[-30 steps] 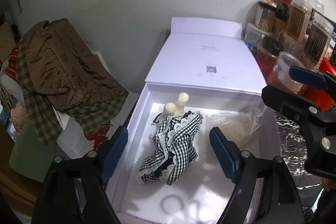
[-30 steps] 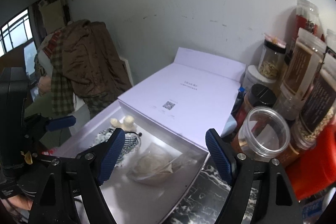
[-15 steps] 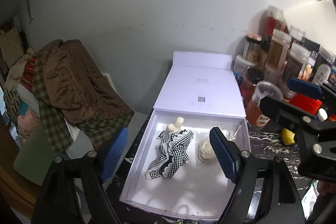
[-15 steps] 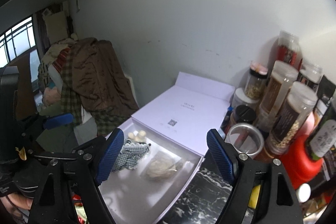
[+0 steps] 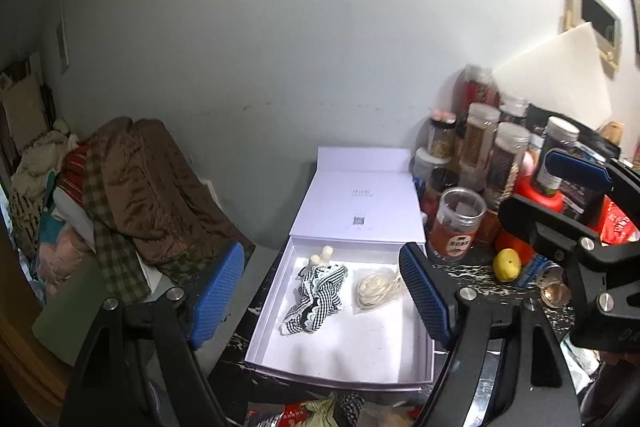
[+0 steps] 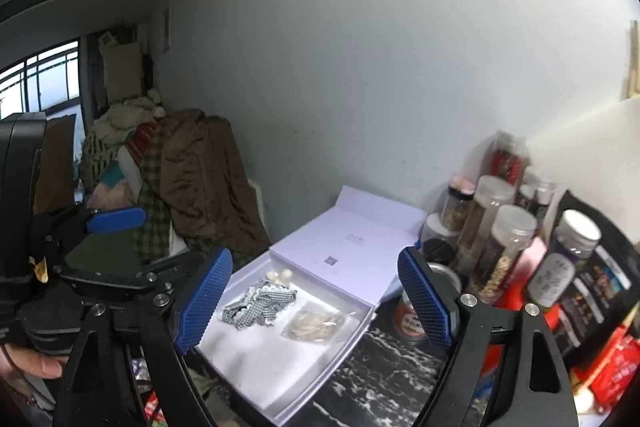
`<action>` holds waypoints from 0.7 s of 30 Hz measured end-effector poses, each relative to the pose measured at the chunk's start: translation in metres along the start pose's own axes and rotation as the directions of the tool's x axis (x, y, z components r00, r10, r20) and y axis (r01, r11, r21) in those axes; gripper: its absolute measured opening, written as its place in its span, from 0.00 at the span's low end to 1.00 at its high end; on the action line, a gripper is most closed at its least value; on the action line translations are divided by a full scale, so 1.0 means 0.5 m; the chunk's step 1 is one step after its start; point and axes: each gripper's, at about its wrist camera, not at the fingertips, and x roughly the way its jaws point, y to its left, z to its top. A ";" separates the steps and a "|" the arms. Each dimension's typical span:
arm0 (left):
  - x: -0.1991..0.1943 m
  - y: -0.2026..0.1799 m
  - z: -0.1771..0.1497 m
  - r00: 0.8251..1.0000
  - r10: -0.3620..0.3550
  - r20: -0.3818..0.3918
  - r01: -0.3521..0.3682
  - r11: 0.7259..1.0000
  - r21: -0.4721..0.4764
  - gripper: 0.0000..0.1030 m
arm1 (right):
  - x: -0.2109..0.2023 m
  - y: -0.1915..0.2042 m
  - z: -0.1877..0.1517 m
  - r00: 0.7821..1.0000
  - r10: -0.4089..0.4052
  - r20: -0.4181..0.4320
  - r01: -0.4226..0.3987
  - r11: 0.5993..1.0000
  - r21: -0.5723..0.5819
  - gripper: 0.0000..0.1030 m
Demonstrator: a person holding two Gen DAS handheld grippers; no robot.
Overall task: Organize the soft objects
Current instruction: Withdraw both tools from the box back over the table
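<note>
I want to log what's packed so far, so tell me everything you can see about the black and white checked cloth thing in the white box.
The checked cloth piece is black-and-white gingham trimmed with white lace, soft and crumpled rather than folded. It lies slantwise on the floor of the open white box, in the left half towards the back. Two small cream knobs stick out at its far end, possibly doll feet. A clear bag of cream material lies just to its right; whether they touch is unclear. Neither gripper touches it.
</note>
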 end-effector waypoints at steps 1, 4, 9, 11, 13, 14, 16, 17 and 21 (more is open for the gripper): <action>-0.017 -0.001 -0.001 1.000 -0.001 0.016 0.001 1.000 0.004 0.78 | -0.018 0.001 -0.003 1.000 -0.005 0.010 0.005 1.000 -0.002 0.83; -0.062 -0.010 -0.010 0.998 -0.008 0.058 0.007 1.000 0.017 0.78 | -0.056 -0.003 -0.017 1.000 -0.012 0.027 0.012 1.000 0.002 0.83; -0.112 -0.030 -0.037 0.997 -0.020 0.080 0.017 0.999 0.038 0.78 | -0.113 0.001 -0.046 0.999 -0.023 0.033 0.023 1.000 -0.003 0.83; -0.127 -0.035 -0.050 0.996 -0.030 0.081 0.027 0.999 0.040 0.78 | -0.133 0.007 -0.060 0.999 -0.020 0.030 0.020 1.000 -0.004 0.83; -0.141 -0.040 -0.067 0.996 -0.041 0.076 0.038 0.999 0.038 0.78 | -0.153 0.014 -0.075 0.999 -0.018 0.030 0.019 1.000 -0.010 0.83; -0.150 -0.043 -0.076 0.996 -0.045 0.075 0.042 0.998 0.042 0.78 | -0.161 0.017 -0.081 0.999 -0.019 0.030 0.019 1.000 -0.013 0.83; -0.164 -0.048 -0.092 0.996 -0.046 0.078 0.043 0.998 0.046 0.78 | -0.179 0.025 -0.096 0.999 -0.021 0.034 0.021 1.000 -0.017 0.83; -0.170 -0.049 -0.101 0.996 -0.046 0.078 0.043 0.998 0.046 0.78 | -0.188 0.030 -0.107 0.999 -0.022 0.034 0.023 1.000 -0.015 0.83; -0.193 -0.062 -0.138 0.995 -0.056 0.079 0.051 0.997 0.060 0.78 | -0.212 0.046 -0.143 1.000 -0.025 0.012 0.025 1.000 -0.019 0.84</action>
